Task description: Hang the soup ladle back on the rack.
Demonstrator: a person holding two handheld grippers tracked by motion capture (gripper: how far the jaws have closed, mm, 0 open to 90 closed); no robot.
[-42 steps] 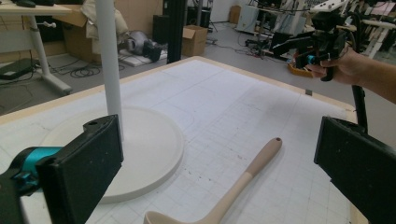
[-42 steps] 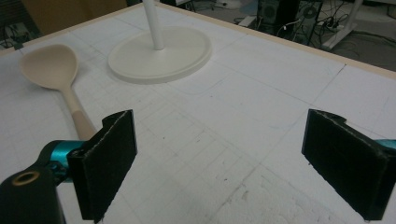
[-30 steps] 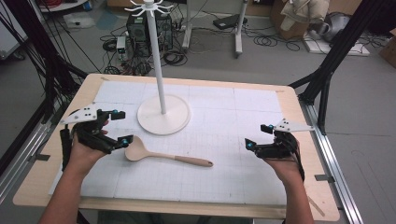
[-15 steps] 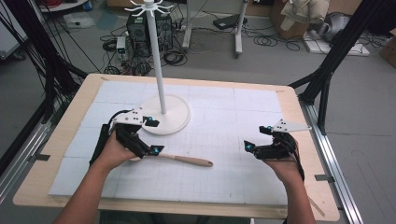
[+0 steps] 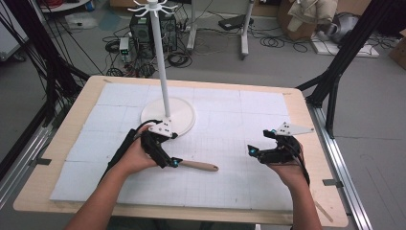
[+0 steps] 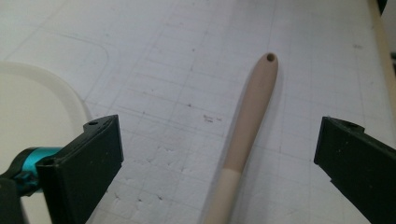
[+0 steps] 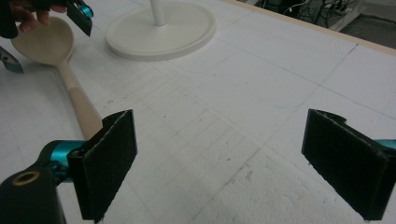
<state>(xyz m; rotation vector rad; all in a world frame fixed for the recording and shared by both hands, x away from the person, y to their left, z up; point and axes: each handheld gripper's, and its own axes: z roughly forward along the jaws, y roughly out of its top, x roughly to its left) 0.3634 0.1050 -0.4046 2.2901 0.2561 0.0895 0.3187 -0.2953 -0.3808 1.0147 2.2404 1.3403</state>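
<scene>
The table point(image 5: 306, 103) in front of me is a pale wooden slab covered almost to its edges by a white gridded mat point(image 5: 230, 124). On the far left part of that mat stands a white stand point(image 5: 162, 72), a thin upright pole rising from a round flat base with small hooks spread at its top. My left gripper point(image 5: 168, 152) sits just on the near side of that base, over the bowl end of a wooden spoon point(image 5: 201, 166) that lies flat on the mat, its handle running out toward my right. Looking along my left gripper, I see its jaws spread wide with the spoon's handle lying on the mat between them, touching neither one, the small hole at the handle's tip farthest from me and the rim of the stand's base at the left. My right gripper point(image 5: 262, 144) rests low over the right part of the mat, well apart from the spoon, with its jaws also spread wide and bare mat between them. From that gripper's camera the spoon's bowl shows at the upper left, under my left hand point(image 7: 28, 16), beside the stand's base.
</scene>
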